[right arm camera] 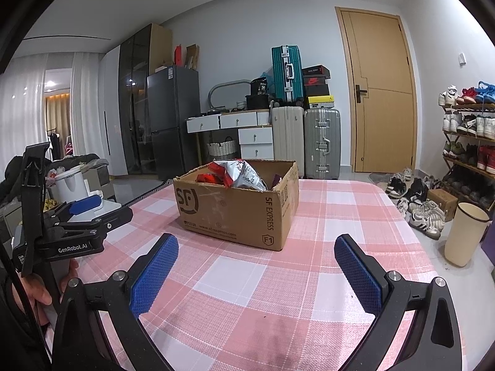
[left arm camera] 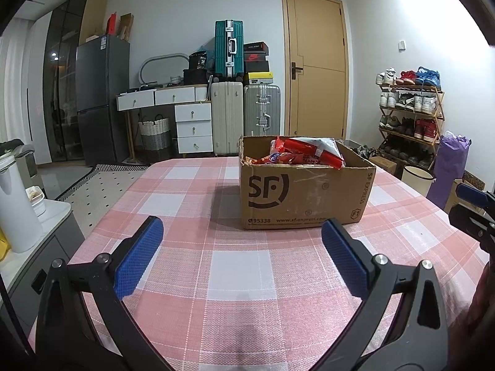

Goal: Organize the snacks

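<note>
Box [left arm camera: 304, 190] beyond both spread tongs [left arm camera: 241, 256]

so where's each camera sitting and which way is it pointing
Left wrist: on the left gripper, low over the table, facing the box; its open fingers show, with the right gripper's tip at the right edge.
Right wrist: on the right gripper, facing the same box from further right; its open fingers, the left gripper and a hand show.
Shared: box, table, door.
</note>
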`<state>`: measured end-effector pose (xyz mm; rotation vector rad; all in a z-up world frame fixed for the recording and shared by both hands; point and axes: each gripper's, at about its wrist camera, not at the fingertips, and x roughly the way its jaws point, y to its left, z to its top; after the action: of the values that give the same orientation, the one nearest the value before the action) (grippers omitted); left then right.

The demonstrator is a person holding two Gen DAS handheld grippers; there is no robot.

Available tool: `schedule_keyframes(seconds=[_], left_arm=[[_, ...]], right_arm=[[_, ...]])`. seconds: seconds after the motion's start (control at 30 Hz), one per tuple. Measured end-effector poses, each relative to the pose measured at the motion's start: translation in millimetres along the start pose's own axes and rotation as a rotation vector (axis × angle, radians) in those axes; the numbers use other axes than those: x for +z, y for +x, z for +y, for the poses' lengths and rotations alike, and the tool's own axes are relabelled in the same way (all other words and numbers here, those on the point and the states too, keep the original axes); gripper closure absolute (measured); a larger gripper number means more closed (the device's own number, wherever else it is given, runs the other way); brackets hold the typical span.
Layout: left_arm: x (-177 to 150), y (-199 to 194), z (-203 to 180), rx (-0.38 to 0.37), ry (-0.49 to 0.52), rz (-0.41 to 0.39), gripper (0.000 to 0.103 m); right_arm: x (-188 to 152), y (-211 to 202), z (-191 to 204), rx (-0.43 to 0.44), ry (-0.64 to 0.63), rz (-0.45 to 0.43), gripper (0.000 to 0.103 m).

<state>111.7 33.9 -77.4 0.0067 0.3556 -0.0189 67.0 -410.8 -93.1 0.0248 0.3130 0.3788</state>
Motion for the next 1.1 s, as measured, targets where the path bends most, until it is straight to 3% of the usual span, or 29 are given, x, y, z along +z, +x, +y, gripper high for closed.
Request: schedule_keyframes(seconds=[1.1], left_arm=[[-1.4, -1.5, 1.2, 0.008, -0.003, 0.001, 0.001]], right_arm=[[-0.3, -0.3, -0.1, 0.0, 0.005, -0.001, 0.0]])
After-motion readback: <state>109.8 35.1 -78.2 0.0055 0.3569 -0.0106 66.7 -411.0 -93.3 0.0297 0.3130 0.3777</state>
